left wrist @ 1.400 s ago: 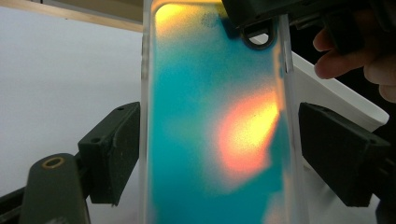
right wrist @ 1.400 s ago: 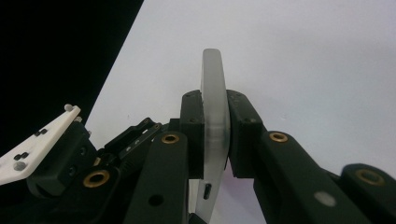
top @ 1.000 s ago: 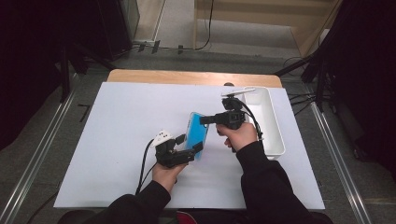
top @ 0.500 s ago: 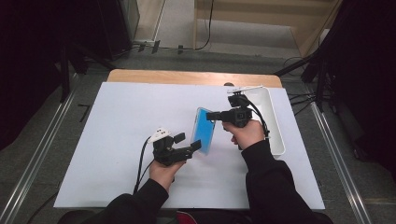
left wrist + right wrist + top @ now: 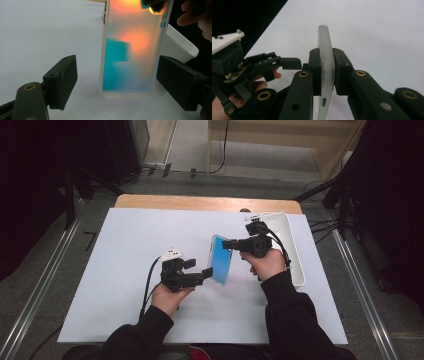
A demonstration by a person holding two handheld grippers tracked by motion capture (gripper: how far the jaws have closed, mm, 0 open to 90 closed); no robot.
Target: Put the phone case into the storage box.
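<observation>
Above white table point(image 5: 125, 270), unbranded phone case point(image 5: 220, 260) in right gripper point(image 5: 227, 243) clamp, left gripper point(image 5: 207, 273) agape.

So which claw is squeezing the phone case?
The right claw. Its two pads are pressed flat against the sides of the phone case. The left claw has its jaws wide apart, with gaps on both sides of the case.

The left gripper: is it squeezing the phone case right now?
No, the left gripper's jaws stand open on either side of the phone case, with gaps between.
</observation>
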